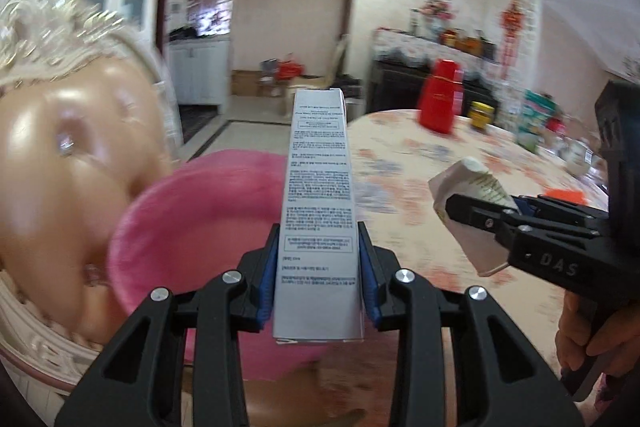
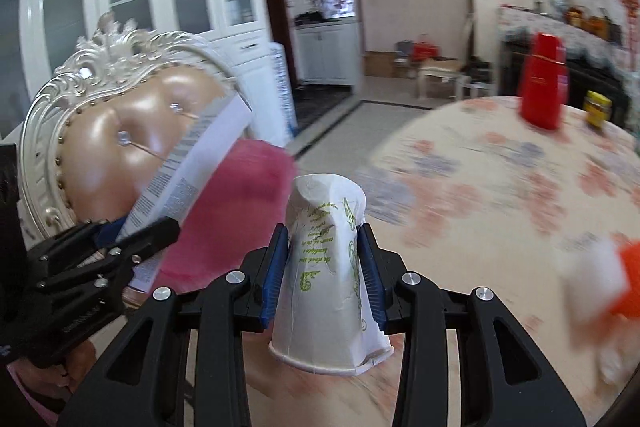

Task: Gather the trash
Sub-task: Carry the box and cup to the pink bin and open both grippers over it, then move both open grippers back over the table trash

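Currently two pieces of trash are in your grip, one per gripper. Your left gripper (image 1: 318,283) is clamped on a tall grey carton (image 1: 318,211), blue pads pressed to its two long sides; the carton stands upright and runs forward past the fingertips, its printed face toward the camera, the print too small to read. Its lower end is cut off behind the gripper frame. Your right gripper (image 2: 323,267) is closed on a crushed paper cup (image 2: 326,267), mouth toward the camera, base pointing away, green lettering on its wall illegible. The cup wall is dented inward where the pads bear on it.

Both items hang above a pink basin (image 1: 200,223), which is blurred; its inside cannot be made out, and its near rim is hidden by the left gripper. In the right wrist view the carton sits left of the cup, tilted, over the basin.

One ornate chair (image 2: 120,99) with a tan padded back stands just behind the basin. One round table (image 1: 440,167) with a floral cloth lies to the right, motion-blurred. On its far side: one red container (image 1: 440,95) and one small yellow-labelled jar (image 1: 482,115), well apart from both grippers. An orange-and-white blur (image 2: 600,279) near the right edge cannot be identified
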`<action>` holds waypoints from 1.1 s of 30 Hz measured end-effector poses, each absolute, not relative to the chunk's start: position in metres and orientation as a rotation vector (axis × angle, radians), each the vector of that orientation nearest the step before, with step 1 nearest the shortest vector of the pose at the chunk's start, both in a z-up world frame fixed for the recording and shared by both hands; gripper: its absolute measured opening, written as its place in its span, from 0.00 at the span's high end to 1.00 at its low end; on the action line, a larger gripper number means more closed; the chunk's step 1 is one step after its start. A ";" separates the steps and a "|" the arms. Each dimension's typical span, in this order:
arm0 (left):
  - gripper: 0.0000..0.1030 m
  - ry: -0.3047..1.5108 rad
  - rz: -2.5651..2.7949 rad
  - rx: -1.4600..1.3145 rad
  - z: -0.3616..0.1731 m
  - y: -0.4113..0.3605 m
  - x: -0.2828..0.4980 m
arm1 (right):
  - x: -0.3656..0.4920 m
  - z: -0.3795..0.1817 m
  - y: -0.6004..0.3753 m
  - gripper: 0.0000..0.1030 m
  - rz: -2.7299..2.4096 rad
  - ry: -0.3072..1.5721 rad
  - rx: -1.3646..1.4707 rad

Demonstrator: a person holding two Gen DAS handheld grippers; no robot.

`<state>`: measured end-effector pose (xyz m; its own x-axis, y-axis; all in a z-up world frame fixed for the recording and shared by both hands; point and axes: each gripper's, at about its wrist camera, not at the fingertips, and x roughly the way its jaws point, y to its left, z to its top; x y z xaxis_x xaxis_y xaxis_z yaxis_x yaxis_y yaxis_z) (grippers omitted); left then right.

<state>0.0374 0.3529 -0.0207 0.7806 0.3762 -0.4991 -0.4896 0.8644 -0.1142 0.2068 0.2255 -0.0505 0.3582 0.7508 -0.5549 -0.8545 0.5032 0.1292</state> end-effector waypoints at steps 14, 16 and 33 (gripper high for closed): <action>0.66 0.551 0.588 -0.400 -0.059 0.472 0.022 | 0.211 -0.064 0.347 0.61 1.229 0.644 -0.214; 0.63 0.543 0.597 -0.417 -0.058 0.480 0.020 | 0.212 -0.066 0.352 0.47 1.233 0.645 -0.207; 0.05 0.391 0.558 -0.268 -0.034 0.364 0.018 | 0.213 -0.055 0.174 0.42 0.942 0.528 -0.217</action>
<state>0.0181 0.3642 -0.0341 0.7780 0.4593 -0.4287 -0.5595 0.8170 -0.1400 0.2125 0.1738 -0.0551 0.4731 0.7110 -0.5203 -0.8147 0.5778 0.0488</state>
